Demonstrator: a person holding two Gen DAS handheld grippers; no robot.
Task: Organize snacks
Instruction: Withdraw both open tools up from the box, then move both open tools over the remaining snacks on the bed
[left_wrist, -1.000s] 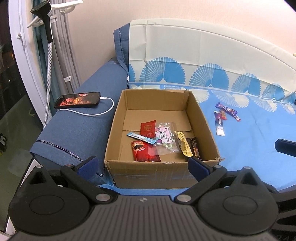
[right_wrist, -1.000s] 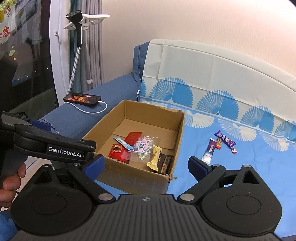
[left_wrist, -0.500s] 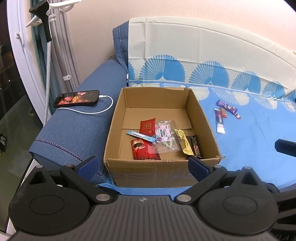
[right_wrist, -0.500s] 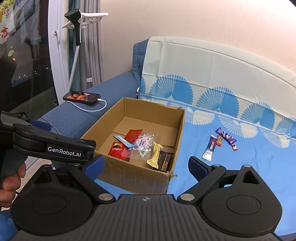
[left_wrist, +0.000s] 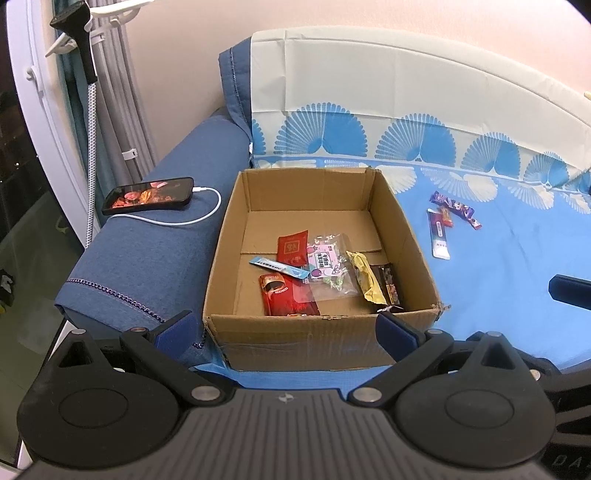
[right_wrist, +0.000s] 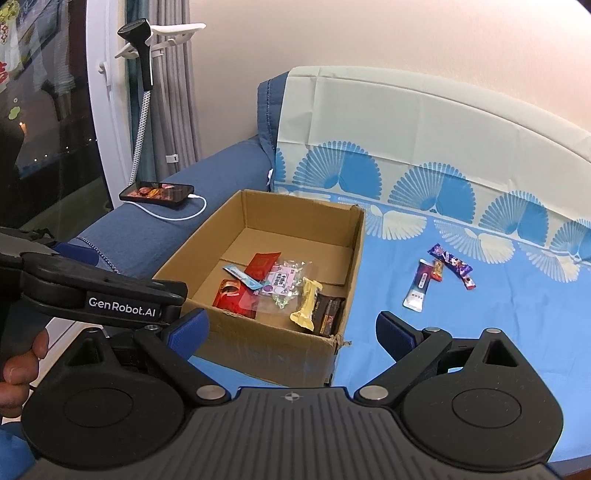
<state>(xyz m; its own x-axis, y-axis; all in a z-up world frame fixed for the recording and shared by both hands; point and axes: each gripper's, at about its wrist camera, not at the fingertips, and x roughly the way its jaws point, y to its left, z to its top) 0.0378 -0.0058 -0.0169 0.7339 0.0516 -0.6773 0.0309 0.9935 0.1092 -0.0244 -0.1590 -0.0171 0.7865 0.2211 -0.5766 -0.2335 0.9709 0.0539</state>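
An open cardboard box (left_wrist: 317, 336) (right_wrist: 284, 206) sits on the blue bedsheet and holds several snack packets, among them a red packet (left_wrist: 286, 299), a yellow bar (left_wrist: 364, 282) (right_wrist: 306, 302) and a clear candy bag (left_wrist: 327, 264). To its right on the sheet lie a white stick packet (left_wrist: 437, 234) (right_wrist: 419, 284), a small red candy (right_wrist: 437, 269) and a purple bar (left_wrist: 454, 207) (right_wrist: 452, 264). My left gripper (left_wrist: 286, 328) hovers open in front of the box's near wall. My right gripper (right_wrist: 291, 328) is open too, near the box's front right corner. Neither holds anything.
A phone (left_wrist: 149, 195) (right_wrist: 157, 192) on a white charging cable (left_wrist: 207, 218) rests on the blue padded bed side. A garment steamer (right_wrist: 142, 40) and curtains stand by the window at left. A hand (right_wrist: 18, 373) grips the left gripper's handle.
Both grippers have drifted slightly closer to the box and a little upward; the box contents and loose snacks have not moved.
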